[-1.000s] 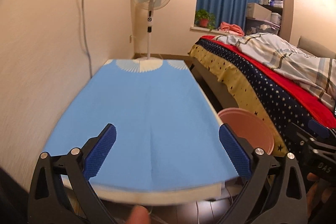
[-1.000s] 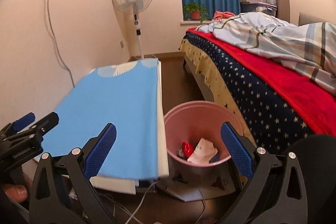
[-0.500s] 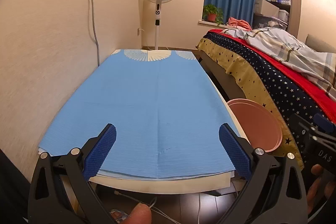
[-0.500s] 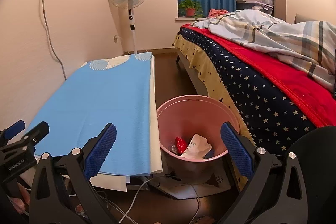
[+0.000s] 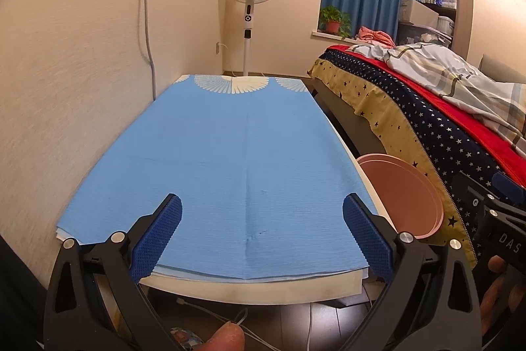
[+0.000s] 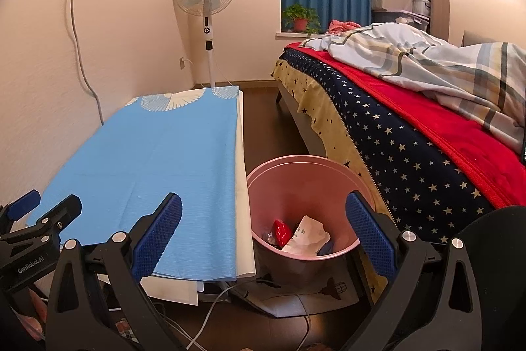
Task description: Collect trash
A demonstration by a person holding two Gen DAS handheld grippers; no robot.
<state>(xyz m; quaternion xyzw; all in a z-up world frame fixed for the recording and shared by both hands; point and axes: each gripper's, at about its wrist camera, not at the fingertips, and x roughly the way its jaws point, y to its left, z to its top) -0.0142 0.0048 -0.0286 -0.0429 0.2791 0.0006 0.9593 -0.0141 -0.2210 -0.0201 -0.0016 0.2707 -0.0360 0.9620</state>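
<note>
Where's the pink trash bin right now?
In the right wrist view, the pink trash bin stands on the floor between the blue-covered table on its left and the bed on its right.

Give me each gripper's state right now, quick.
Left gripper: open, holding nothing, over the blue cloth.
Right gripper: open, holding nothing, above the pink bin.
</note>
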